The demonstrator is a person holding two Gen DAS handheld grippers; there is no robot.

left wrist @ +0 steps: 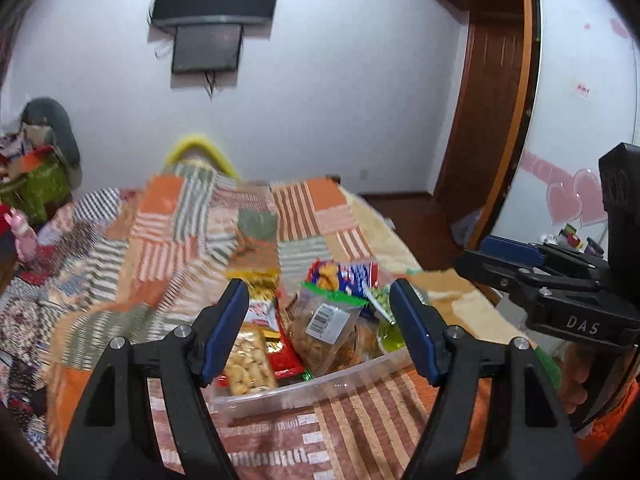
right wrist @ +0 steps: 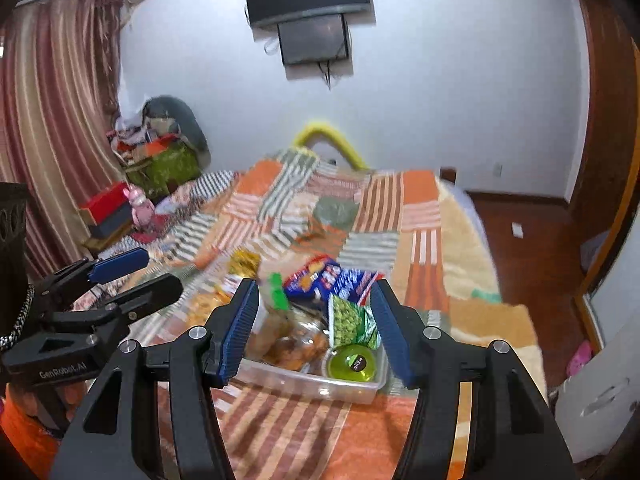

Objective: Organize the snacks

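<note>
A clear plastic bin sits on the patchwork bed cover and holds several snack packs: a peanut bag, a red packet, a clear bag with a barcode label, a blue and red cracker pack and a green jelly cup. A green pea packet stands in the bin. My left gripper is open and empty, above the bin's near side. My right gripper is open and empty, also above the bin.
The striped bed cover fills the middle. A yellow packet lies on the cover beyond the bin. Clutter and boxes stand at the far left by the curtain. A wooden wardrobe and floor lie to the right.
</note>
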